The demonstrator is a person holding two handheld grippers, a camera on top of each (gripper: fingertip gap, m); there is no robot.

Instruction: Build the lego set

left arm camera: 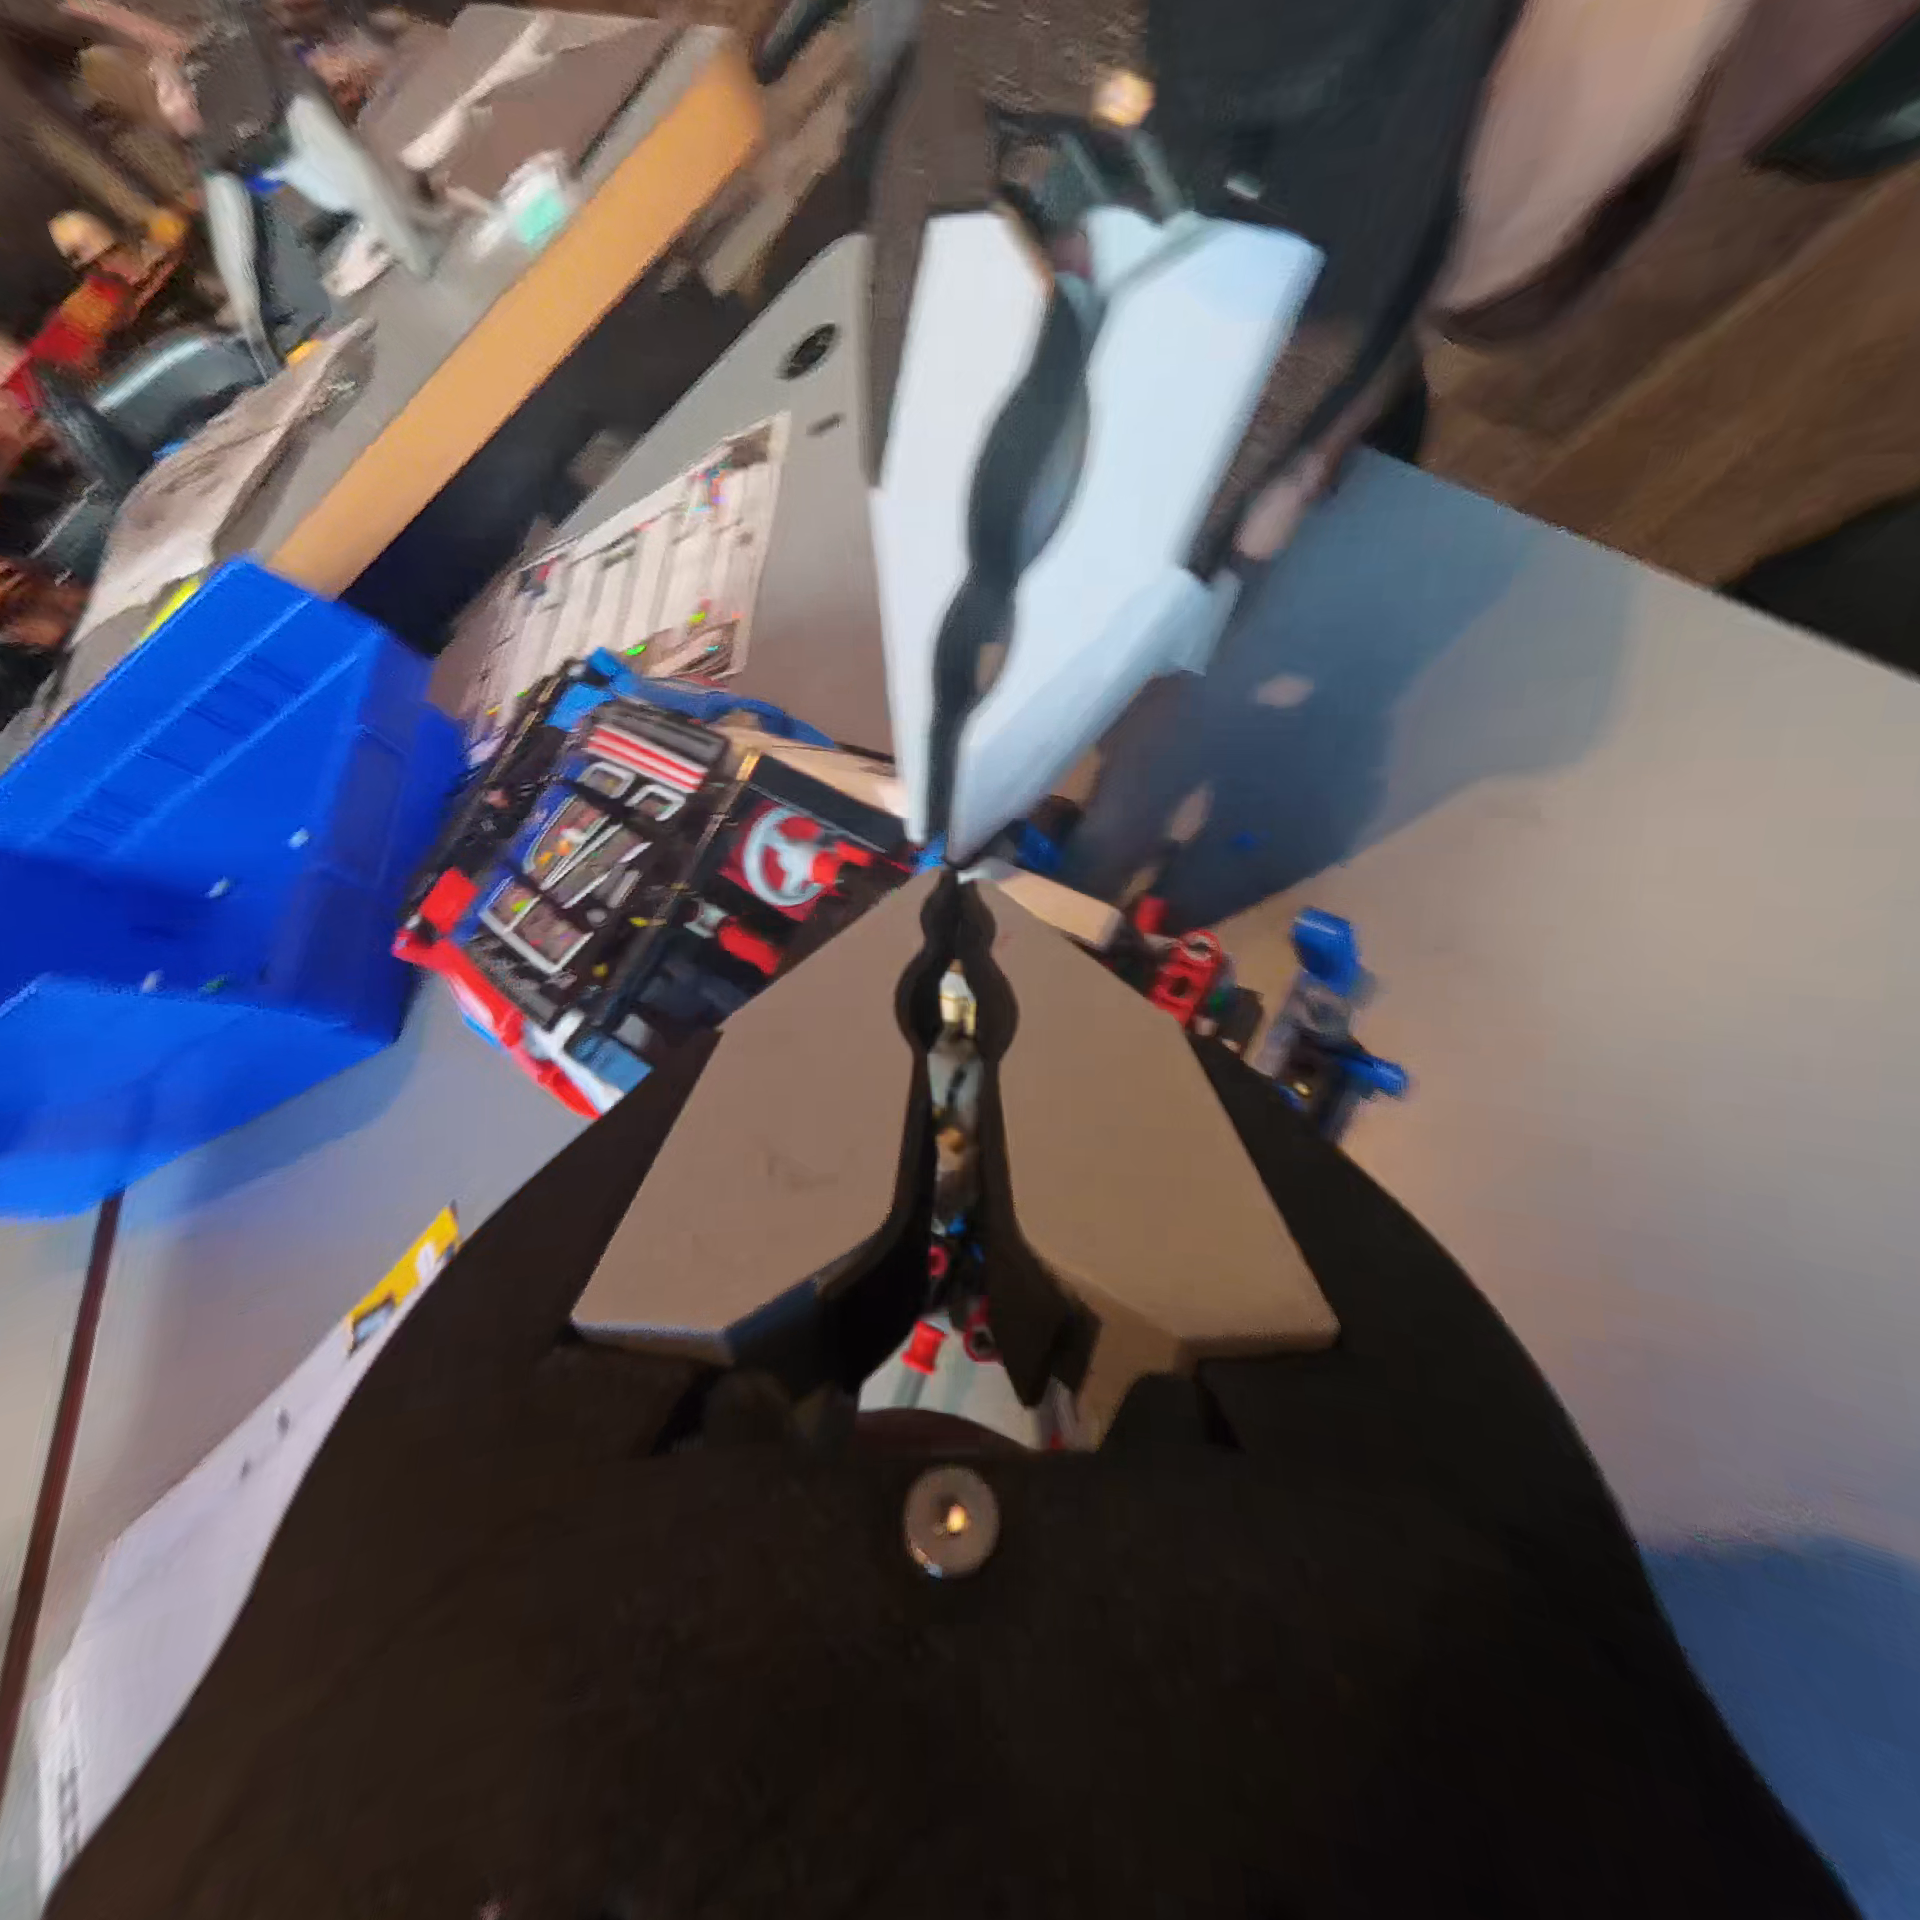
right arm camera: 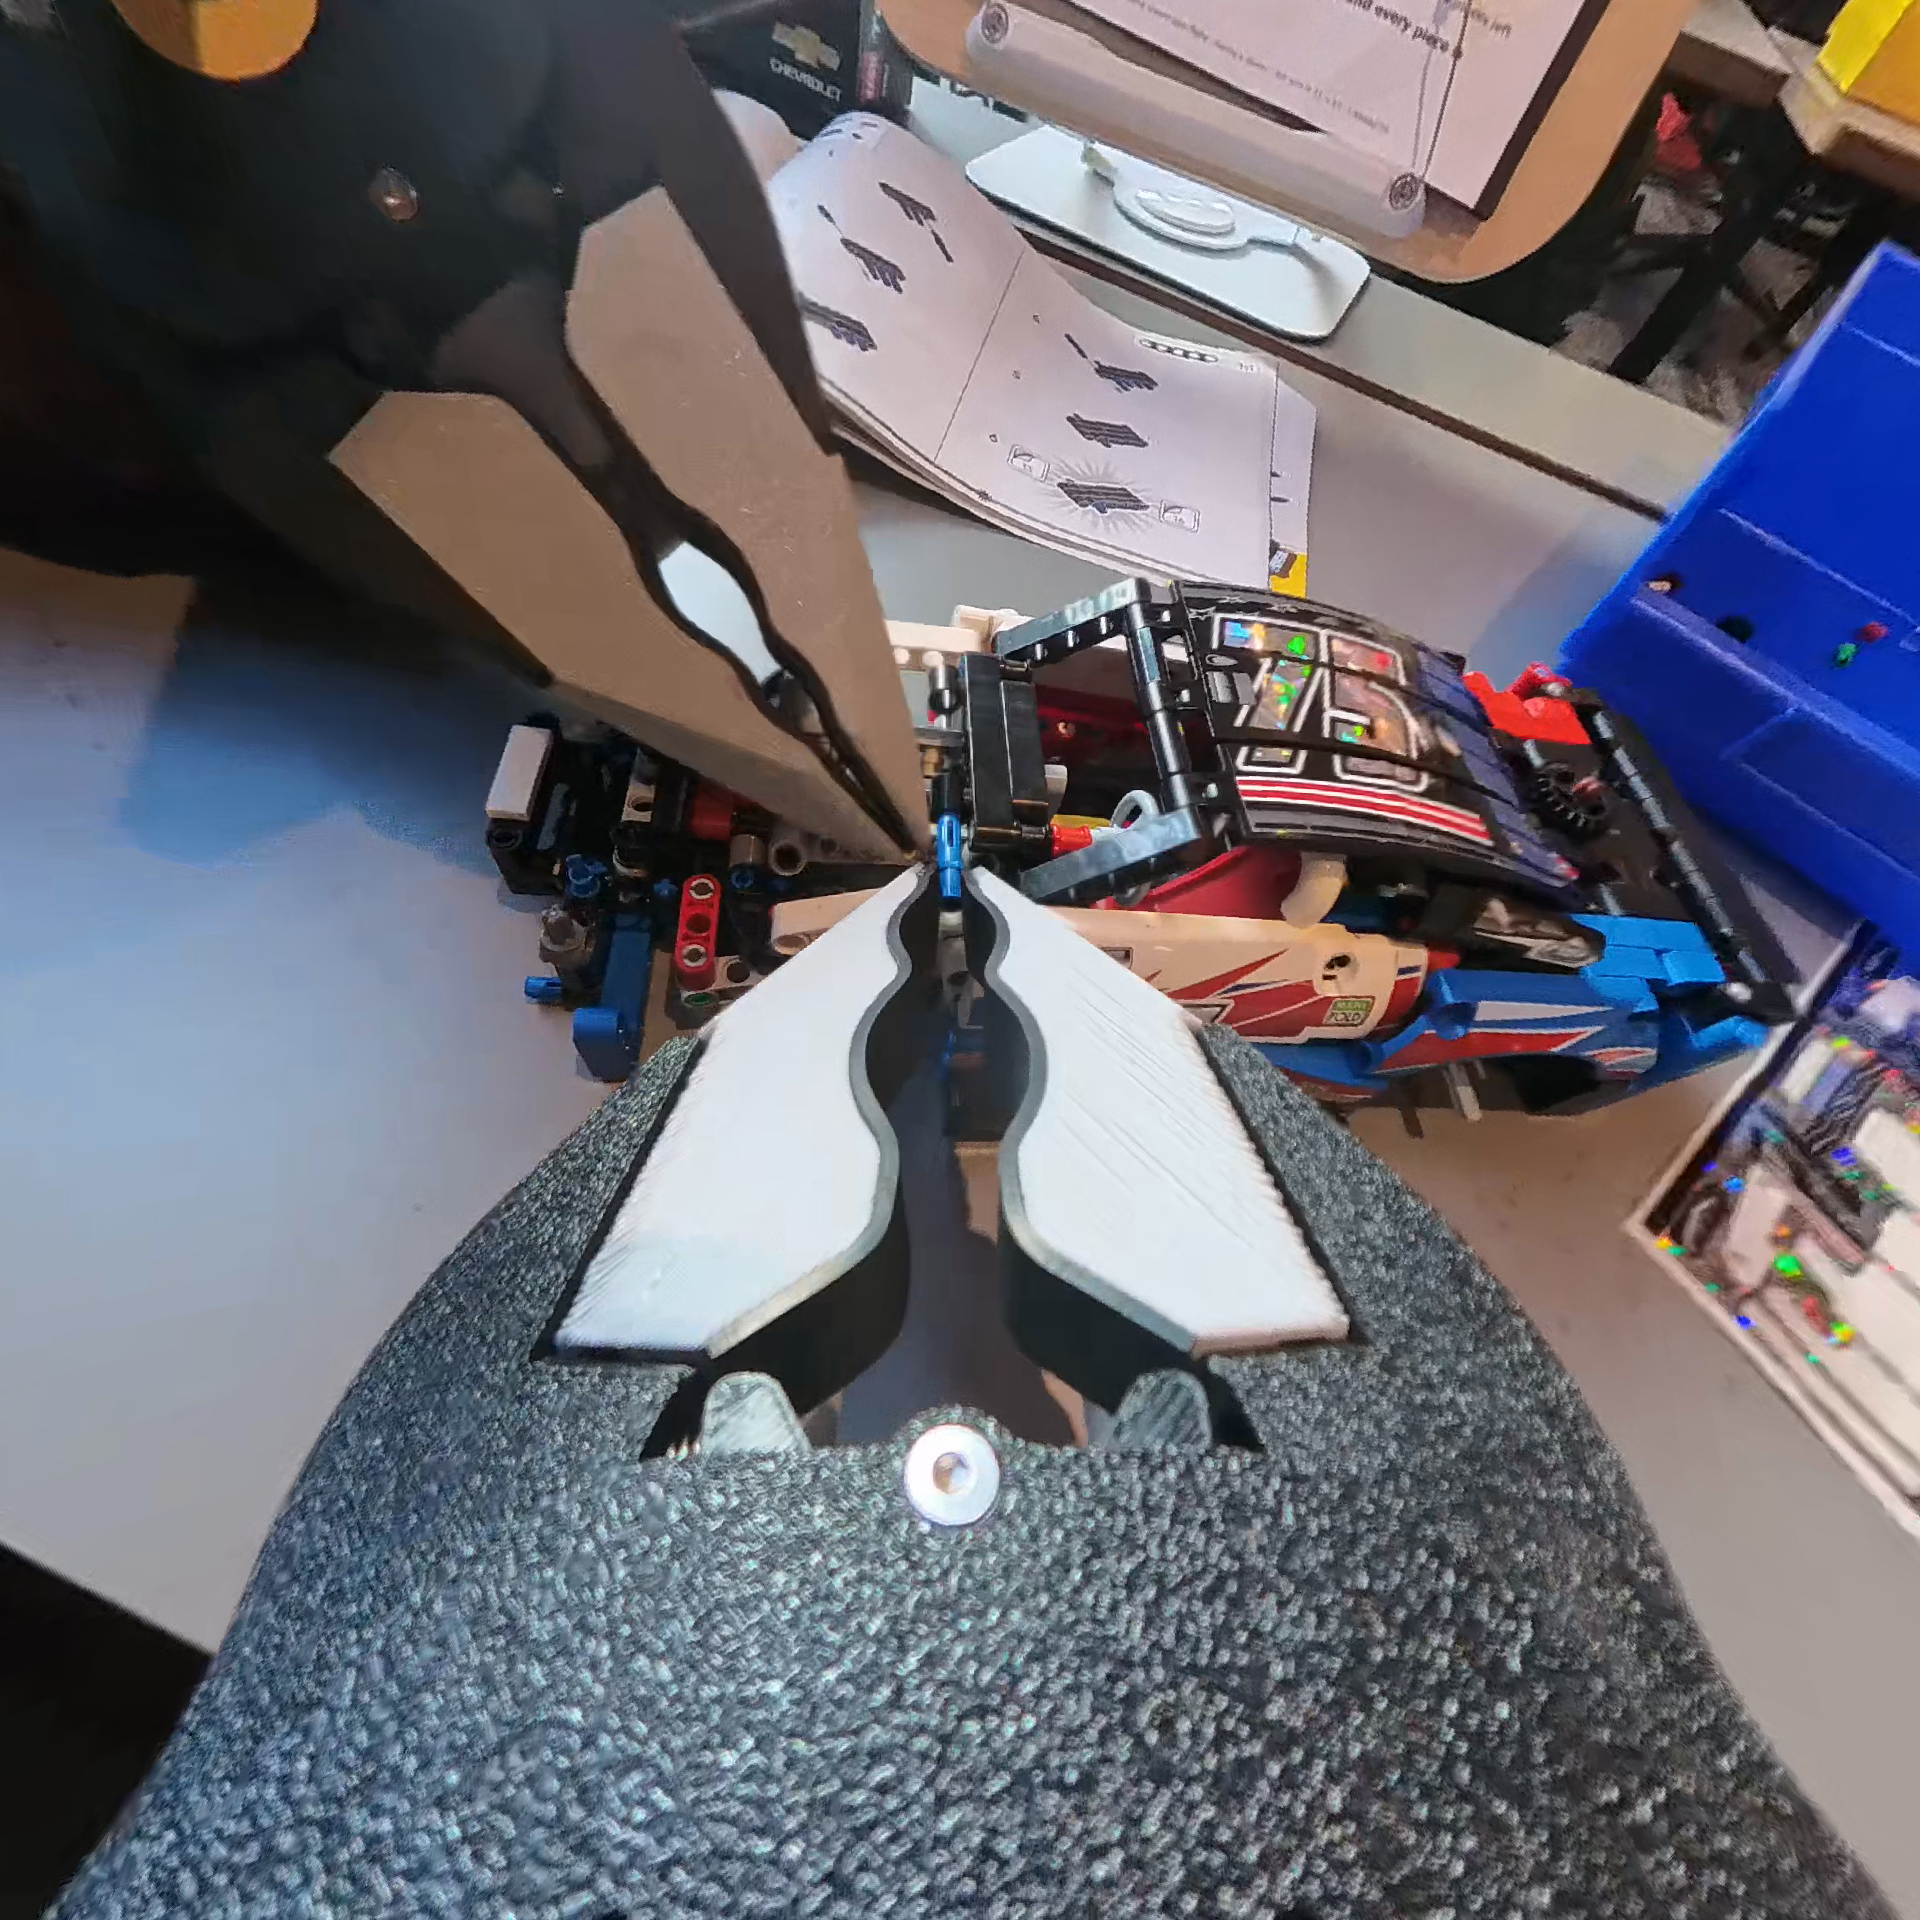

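Note:
A lego car (right arm camera: 1351, 831) with a black roof and a red, white and blue body lies on the grey table (right arm camera: 260, 1039); it also shows in the left wrist view (left arm camera: 623, 883). Its bare chassis end (right arm camera: 623, 831) of black, red and blue beams points left. My right gripper (right arm camera: 948, 883), with white fingers, is shut on a small blue pin (right arm camera: 945, 847) just above the chassis. My left gripper (left arm camera: 951, 883), with tan fingers, is shut, and its tips meet the right gripper's tips (left arm camera: 943, 847) at the pin. I cannot tell whether the left tips also pinch the pin.
A blue parts bin (right arm camera: 1818, 623) stands right of the car, and shows at the left in the left wrist view (left arm camera: 208, 831). An open instruction booklet (right arm camera: 1039, 364) lies behind the car. A sticker sheet (right arm camera: 1787, 1195) lies at the right edge. A monitor stand (right arm camera: 1174, 208) is at the back. My left and right fingertips are right by each other.

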